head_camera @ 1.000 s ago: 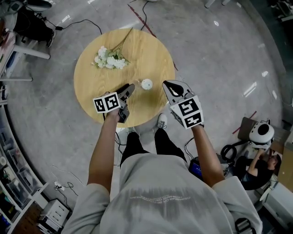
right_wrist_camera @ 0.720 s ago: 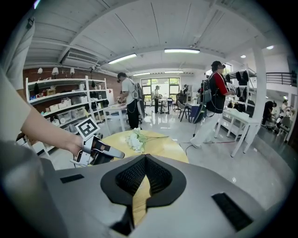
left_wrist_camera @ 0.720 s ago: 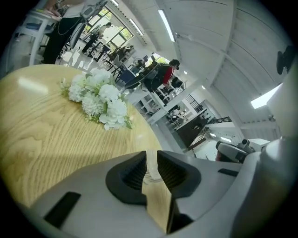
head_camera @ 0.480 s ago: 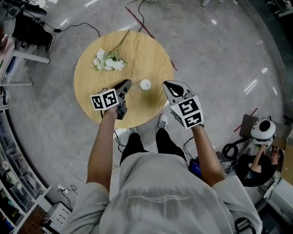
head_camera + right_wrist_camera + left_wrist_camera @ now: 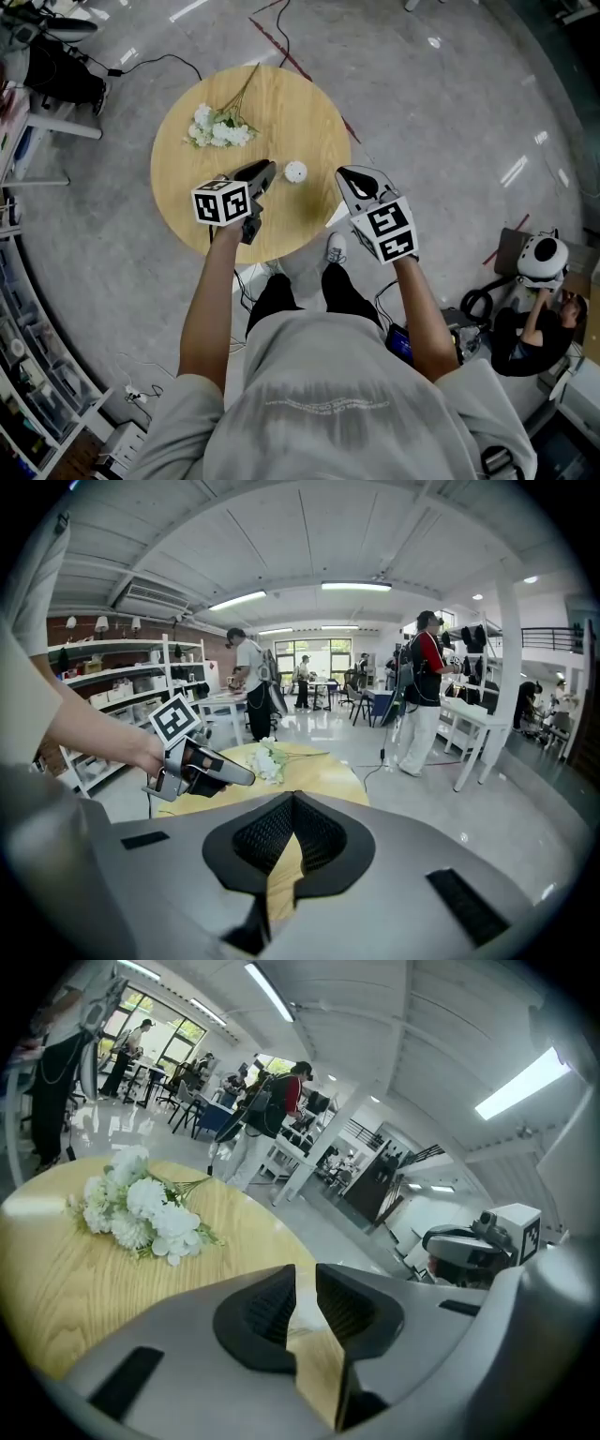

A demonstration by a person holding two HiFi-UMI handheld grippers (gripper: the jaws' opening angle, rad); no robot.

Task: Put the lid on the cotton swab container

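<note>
Head view: left claw (image 5: 267,170), slightly parted, and right claw (image 5: 345,174), clenched empty, hover over table (image 5: 183,178).

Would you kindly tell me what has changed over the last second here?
The left claw partly closed, gripping nothing, and edged slightly forward beside the small white round container. The right claw, the container and the white flower bunch stayed put.

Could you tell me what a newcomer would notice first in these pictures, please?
First comes the round light-wood table on the grey floor, with a bunch of white flowers on its far left part. Near its front edge stands a small white round container, with the left gripper and the right gripper held on either side, nothing between their jaws.
</note>
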